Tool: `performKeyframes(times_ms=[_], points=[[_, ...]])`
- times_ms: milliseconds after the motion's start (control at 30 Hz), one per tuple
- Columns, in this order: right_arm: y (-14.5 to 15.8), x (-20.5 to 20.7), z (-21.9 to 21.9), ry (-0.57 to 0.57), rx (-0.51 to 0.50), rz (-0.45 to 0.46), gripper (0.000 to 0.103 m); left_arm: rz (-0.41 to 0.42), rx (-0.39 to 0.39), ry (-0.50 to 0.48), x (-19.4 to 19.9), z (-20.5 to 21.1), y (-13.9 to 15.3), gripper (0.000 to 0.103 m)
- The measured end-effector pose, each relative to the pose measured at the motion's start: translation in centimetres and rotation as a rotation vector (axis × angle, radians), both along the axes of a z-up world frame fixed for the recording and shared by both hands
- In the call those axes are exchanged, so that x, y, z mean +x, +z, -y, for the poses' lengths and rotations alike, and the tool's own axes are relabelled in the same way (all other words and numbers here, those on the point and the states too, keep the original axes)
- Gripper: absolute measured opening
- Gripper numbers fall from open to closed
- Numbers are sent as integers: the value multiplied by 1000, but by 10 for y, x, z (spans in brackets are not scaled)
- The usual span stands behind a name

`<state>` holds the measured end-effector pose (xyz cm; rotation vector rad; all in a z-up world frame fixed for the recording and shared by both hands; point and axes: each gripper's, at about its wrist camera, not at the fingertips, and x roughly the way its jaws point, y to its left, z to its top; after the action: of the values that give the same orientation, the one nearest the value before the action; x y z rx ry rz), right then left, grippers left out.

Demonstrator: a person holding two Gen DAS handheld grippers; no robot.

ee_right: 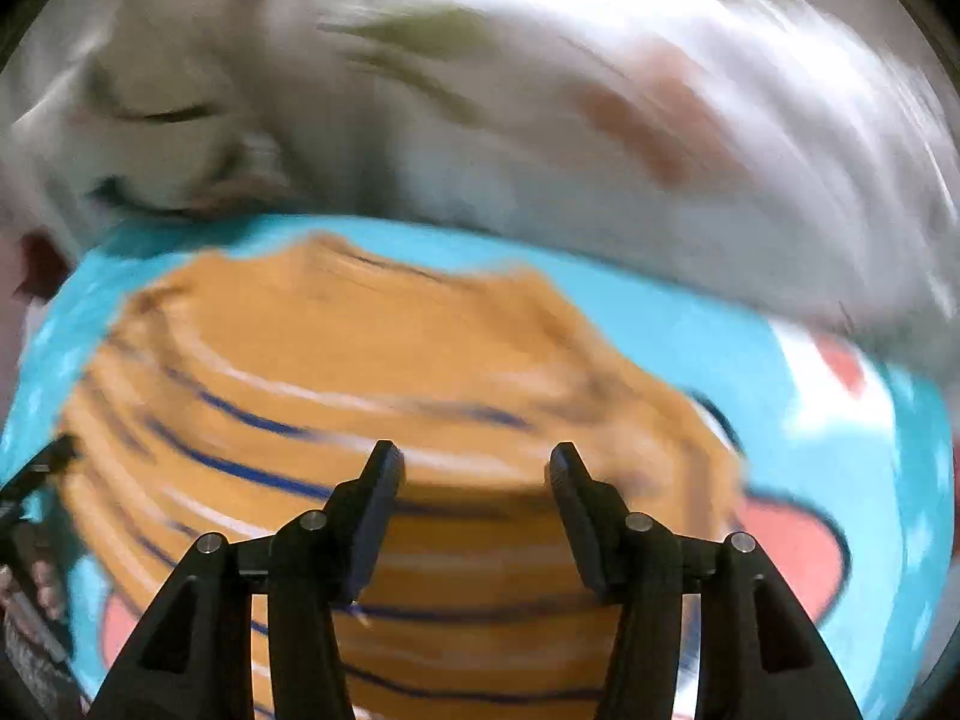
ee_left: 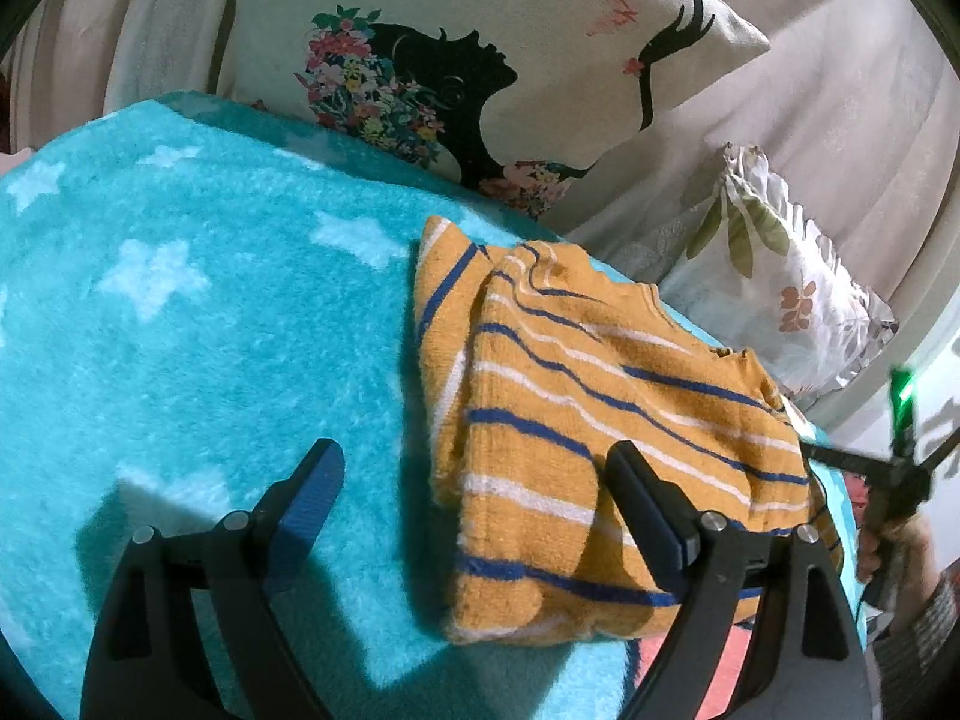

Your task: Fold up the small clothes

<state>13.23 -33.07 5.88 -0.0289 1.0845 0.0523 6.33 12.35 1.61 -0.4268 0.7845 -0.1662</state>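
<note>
A small mustard sweater point(ee_left: 570, 420) with blue and white stripes lies folded on a turquoise fleece blanket point(ee_left: 180, 330) with white stars. My left gripper point(ee_left: 474, 474) hangs open above the sweater's left edge; its left finger is over bare blanket and its right finger over the knit. Nothing is between the pads. In the blurred right wrist view, my right gripper point(ee_right: 474, 462) stands open just above the sweater point(ee_right: 360, 348), with no cloth pinched between its fingers. A person's hand point(ee_left: 870, 546) grips a black handle at the far right of the left wrist view.
A cream cushion point(ee_left: 480, 60) printed with a black silhouette and flowers leans behind the blanket. A frilled leaf-print pillow point(ee_left: 780, 288) sits to the right, against pale drapery point(ee_left: 840, 120). The blanket point(ee_right: 840, 438) shows a red and white cartoon print near the sweater.
</note>
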Motion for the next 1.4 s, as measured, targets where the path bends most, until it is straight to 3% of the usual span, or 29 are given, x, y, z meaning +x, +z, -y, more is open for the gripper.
performKeyframes(times_ms=[67, 100, 200, 367, 567, 767, 900, 1000, 1067, 1233, 1400], points=[[-11, -4, 35, -122, -47, -8, 58, 2, -11, 2, -1, -2, 0, 88], [-10, -10, 52, -162, 6, 6, 63, 3, -17, 2, -1, -3, 0, 88], [2, -37, 82, -221, 150, 54, 65, 4, -24, 1, -1, -4, -1, 88], [17, -93, 94, -171, 229, 107, 66, 6, -37, -2, -1, -5, -1, 91], [31, -132, 75, -93, 272, 162, 66, 7, -47, -3, -1, -6, -1, 91], [39, -142, 19, 49, 290, 202, 69, 5, -41, -10, -1, -5, -1, 95], [36, -145, -36, 187, 318, 182, 69, -67, 37, -62, 8, 4, 4, 95], [36, -147, -81, 293, 288, 180, 69, -110, -51, -63, 17, -8, 10, 95], [32, -146, -108, 359, 252, 187, 69, -130, -120, -13, 29, -25, 11, 95], [19, -139, -192, 524, 165, 197, 69, -193, -152, -13, 69, -36, 6, 95], [3, -139, -268, 663, 44, 245, 69, -238, -142, -155, 104, -12, 7, 95]])
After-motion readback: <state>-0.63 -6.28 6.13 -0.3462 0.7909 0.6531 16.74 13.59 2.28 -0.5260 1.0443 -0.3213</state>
